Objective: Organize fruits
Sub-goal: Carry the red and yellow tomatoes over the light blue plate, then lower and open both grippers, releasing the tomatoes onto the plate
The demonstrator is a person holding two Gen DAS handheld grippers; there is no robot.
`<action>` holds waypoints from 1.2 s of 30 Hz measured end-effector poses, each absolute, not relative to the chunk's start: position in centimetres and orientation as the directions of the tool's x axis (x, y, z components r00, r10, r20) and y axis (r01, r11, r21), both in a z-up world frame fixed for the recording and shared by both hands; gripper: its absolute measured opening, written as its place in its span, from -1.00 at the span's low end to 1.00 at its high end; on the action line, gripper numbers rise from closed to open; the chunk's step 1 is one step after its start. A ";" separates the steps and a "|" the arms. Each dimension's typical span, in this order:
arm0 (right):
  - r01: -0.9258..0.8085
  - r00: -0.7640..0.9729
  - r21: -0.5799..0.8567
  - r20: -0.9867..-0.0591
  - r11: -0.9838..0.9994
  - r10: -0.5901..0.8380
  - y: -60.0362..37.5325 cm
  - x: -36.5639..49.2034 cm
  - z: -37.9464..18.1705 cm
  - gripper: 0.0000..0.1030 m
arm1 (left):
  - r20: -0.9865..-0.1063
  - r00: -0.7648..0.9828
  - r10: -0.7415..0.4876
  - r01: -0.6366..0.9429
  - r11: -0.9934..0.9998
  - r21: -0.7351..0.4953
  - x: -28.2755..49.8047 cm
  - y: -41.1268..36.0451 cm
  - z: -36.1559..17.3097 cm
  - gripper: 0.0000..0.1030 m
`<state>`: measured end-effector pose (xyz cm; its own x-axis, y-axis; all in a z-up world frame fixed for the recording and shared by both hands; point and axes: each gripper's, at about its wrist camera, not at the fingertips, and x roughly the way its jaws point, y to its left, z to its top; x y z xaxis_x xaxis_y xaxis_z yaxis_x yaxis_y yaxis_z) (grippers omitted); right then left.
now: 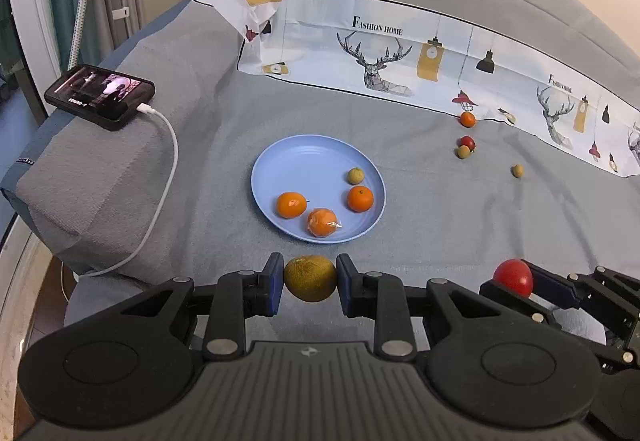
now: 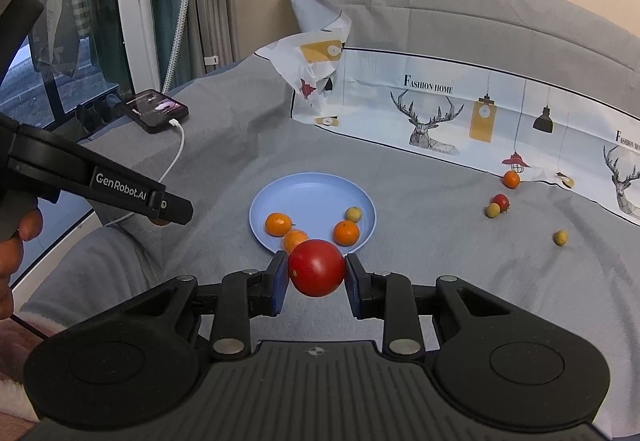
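Above the grey bedsheet (image 1: 400,145), both grippers carry fruit.
Left gripper (image 1: 310,279) clamps a yellow-green fruit (image 1: 310,278); right gripper (image 2: 316,269) clamps a tomato (image 2: 316,267) near the blue plate (image 2: 308,189).

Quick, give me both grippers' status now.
Left gripper: closed on a yellow-green fruit.
Right gripper: closed on a red tomato.
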<state>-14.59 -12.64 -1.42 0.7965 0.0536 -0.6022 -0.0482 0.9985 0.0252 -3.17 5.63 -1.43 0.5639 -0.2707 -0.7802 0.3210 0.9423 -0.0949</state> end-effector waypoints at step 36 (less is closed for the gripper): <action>-0.055 0.712 0.073 -0.696 0.996 0.090 -15.4 6.0 -11.4 -0.39 | -0.881 0.447 -0.154 0.285 0.958 -0.023 18.3 -1.6 -11.6 -0.40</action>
